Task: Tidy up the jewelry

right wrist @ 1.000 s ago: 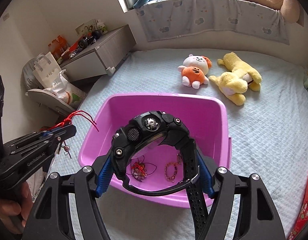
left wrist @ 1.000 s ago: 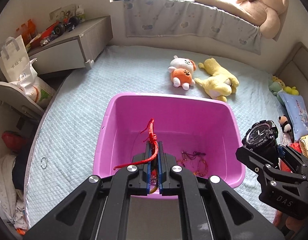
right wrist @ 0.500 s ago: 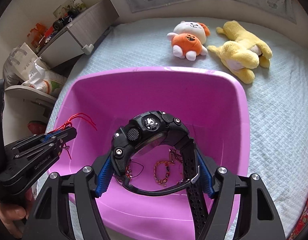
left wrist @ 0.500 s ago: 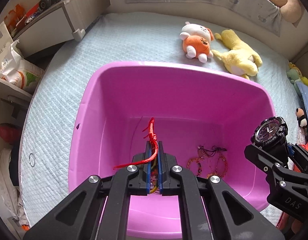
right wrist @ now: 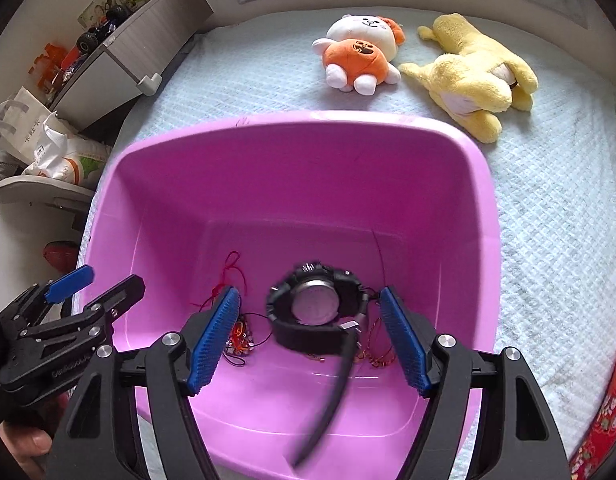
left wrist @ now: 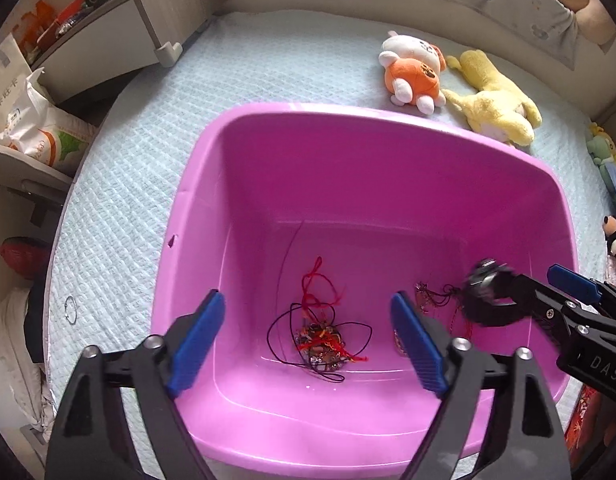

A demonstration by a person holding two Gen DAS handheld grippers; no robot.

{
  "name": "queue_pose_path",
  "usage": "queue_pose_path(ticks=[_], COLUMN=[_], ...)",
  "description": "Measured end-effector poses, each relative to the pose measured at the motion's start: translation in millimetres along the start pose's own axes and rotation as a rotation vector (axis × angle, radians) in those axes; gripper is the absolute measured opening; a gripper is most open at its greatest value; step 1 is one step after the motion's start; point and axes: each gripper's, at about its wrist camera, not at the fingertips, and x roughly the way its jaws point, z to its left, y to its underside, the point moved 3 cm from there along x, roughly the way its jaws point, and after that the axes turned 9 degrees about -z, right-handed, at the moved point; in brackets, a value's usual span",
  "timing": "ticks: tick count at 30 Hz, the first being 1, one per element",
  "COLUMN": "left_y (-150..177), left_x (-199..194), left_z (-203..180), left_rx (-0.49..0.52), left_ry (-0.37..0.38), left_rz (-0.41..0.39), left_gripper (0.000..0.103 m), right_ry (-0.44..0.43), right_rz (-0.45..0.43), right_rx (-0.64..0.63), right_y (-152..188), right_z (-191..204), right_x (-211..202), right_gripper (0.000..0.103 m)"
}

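A pink plastic tub [left wrist: 268, 148] [right wrist: 180, 184] sits on the bed. My left gripper [left wrist: 308, 344] is open over it, and a red cord bracelet [left wrist: 318, 294] lies loose on the tub floor by a tangle of dark cords and beads [left wrist: 322, 344]. My right gripper [right wrist: 310, 338] is open too. A black sport watch [right wrist: 316, 308] is between its blue pads [right wrist: 216, 334], free of them and blurred, inside the tub. In the left wrist view the watch [left wrist: 484, 300] shows blurred beside the right gripper's fingers. More beaded bracelets [left wrist: 428, 300] lie on the tub floor.
An orange and white plush toy [right wrist: 360, 54] and a yellow plush dog [right wrist: 476, 76] lie on the bed beyond the tub. A grey side cabinet [left wrist: 120, 32] and a white bag [left wrist: 32, 128] stand at the left. A small ring [left wrist: 70, 308] lies on the quilt.
Both grippers have opened over the tub. The red cord bracelet has dropped from the left gripper onto the tub floor, and the watch has come free of the right gripper's pads.
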Motion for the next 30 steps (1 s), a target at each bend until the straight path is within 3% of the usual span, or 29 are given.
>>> queue_pose_path(ticks=[8,30], left_y=[-2.9,0.9], left_x=[-24.7,-117.2], left_z=[6.6,2.6], left_rx=[-0.010,0.025], left_ry=[0.003,-0.005], left_rz=[-0.008,-0.122], left_gripper=[0.094,0.095], right_ry=[0.024,0.053], right_rz=[-0.040,-0.051], right_rx=[-0.013,0.027], right_y=[-4.2,29.0], right_z=[4.1,26.6], right_x=[-36.3,-108.7], right_gripper=[0.074,0.074])
